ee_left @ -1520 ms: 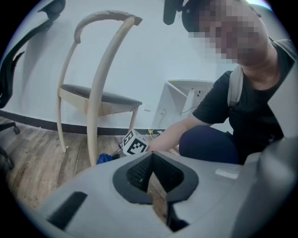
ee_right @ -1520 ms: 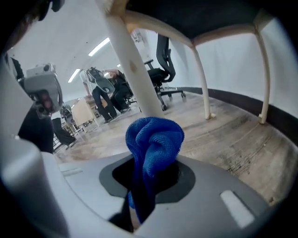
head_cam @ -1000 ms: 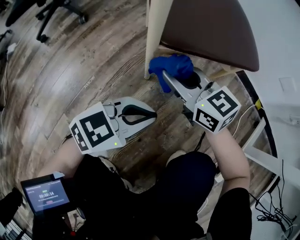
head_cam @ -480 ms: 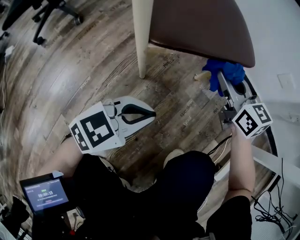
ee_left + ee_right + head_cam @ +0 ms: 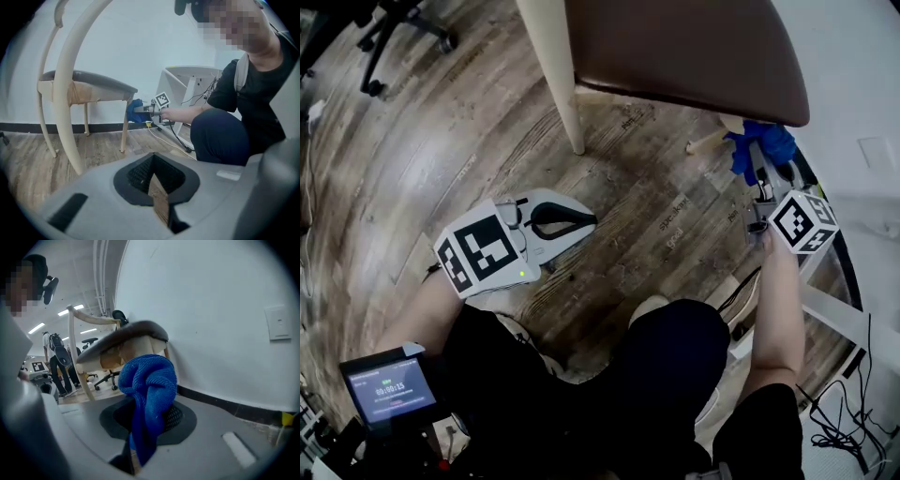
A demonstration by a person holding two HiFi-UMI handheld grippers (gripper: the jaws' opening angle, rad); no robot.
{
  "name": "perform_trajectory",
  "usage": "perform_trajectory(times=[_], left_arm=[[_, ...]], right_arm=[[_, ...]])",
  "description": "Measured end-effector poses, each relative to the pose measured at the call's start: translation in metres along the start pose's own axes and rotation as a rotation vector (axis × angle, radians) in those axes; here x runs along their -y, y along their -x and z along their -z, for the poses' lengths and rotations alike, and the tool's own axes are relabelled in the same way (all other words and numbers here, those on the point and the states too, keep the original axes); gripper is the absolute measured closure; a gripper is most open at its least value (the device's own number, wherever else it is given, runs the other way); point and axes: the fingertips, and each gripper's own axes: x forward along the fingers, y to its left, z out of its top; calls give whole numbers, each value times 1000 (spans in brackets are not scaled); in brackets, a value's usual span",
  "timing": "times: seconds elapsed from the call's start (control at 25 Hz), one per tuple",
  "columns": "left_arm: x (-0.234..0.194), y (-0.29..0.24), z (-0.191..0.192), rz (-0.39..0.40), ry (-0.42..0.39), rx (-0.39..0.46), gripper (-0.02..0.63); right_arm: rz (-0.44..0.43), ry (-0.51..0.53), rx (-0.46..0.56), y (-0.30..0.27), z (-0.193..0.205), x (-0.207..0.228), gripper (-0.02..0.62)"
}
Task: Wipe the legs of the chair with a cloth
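Right gripper (image 5: pixel 749 161): my jaws pinch the blue cloth (image 5: pixel 149 394).
Left gripper (image 5: pixel 584 221): my jaws pressed together, empty.
Left gripper view only: cloth beside chair leg (image 5: pixel 124 133).

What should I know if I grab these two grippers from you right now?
Right gripper: shut on the blue cloth, held up beside the chair leg on the person's right. I cannot tell if the cloth touches it.
Left gripper: shut, nothing in it, low over the floor, away from the chair.
Done: the pictures don't show which legs are wiped.
Left: rub the cloth down this leg, then the others, such as the near leg.
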Motion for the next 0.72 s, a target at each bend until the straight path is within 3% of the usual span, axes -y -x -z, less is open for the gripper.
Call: perform_trajectory(times=[0.16,0.32,0.4,0.72], left_arm=[[-5,2,5,-15,20,-8,607],[-5,7,7,-23,26,-10,607],[-5,11,9,-28,23,-17,607],[-5,11,12,-25,35,-27,607]], right_arm=[[5,-17,-60,-28,51,11,512],[-35,-44,37,-33,63,17,515],[-41,-45,37,-34,69,18,514],[38,-86,-150,-70,160,51,512]])
